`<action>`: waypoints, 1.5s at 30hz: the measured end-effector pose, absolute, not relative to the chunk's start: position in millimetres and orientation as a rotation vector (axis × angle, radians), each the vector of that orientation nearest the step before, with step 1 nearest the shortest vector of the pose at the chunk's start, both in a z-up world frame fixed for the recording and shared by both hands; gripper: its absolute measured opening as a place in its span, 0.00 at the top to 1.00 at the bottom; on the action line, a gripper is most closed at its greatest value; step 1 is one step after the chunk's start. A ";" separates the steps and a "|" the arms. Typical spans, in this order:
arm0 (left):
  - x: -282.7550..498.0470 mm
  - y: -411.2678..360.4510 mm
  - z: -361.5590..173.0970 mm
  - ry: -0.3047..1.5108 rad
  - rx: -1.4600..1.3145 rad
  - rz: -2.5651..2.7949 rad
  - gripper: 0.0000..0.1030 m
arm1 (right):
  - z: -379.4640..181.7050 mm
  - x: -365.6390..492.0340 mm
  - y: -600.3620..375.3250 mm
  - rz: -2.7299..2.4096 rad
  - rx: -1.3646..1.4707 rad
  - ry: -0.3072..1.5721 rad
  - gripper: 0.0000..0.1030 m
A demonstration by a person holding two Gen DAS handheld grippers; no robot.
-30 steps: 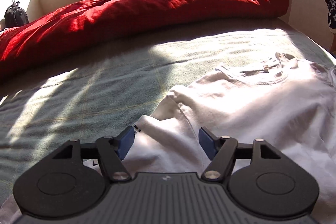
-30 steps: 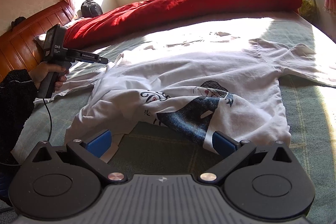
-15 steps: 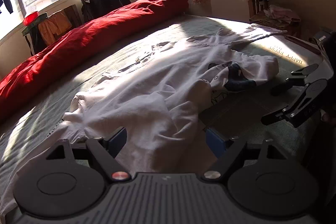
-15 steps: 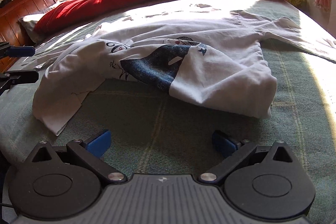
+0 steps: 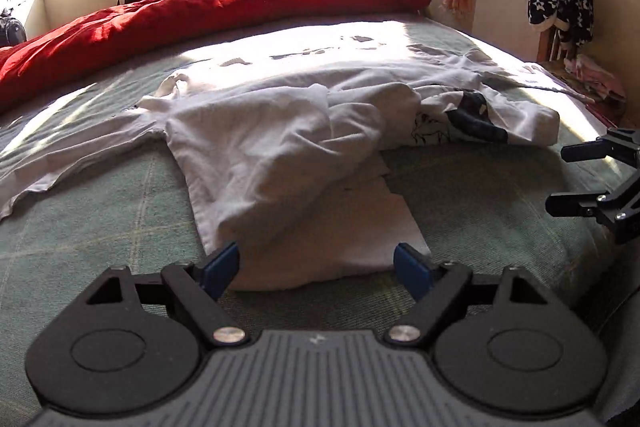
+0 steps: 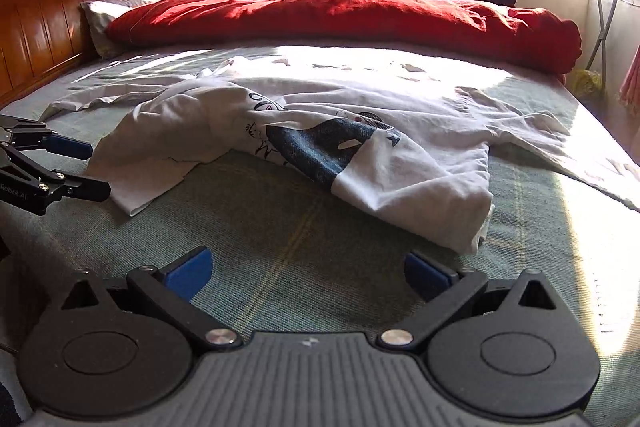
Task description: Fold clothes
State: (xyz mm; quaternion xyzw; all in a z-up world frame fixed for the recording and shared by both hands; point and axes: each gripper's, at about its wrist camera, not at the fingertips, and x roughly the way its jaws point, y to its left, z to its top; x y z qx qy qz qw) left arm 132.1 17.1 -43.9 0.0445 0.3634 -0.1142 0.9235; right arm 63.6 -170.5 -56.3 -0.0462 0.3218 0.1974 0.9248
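One rumpled white cotton T-shirt with a blue print (image 6: 320,143) lies at my twelve o'clock on the green checked bed (image 6: 280,227), barely half-folded, while my left gripper (image 5: 316,267) and right gripper (image 6: 308,271) hold fingers apart, empty.

Bare bed (image 6: 304,227) lies open before the right tongs (image 6: 308,275); the rumpled shirt (image 6: 400,163) blocks beyond, red duvet (image 6: 360,19) along the far edge.

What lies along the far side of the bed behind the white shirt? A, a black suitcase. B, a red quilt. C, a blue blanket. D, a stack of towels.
B: a rolled red quilt stretches across the far side of the bed, behind the shirt.
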 end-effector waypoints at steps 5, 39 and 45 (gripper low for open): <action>137.6 31.9 -56.2 0.786 0.033 -0.199 0.18 | -56.3 75.7 -198.1 0.319 -0.086 0.659 0.00; 286.6 20.5 -15.5 0.508 0.458 -0.160 0.10 | -28.6 234.2 -145.8 0.263 -0.635 0.434 0.00; 338.3 25.1 -35.6 0.554 0.425 -0.148 0.10 | -37.7 289.6 -153.2 0.250 -0.536 0.469 0.00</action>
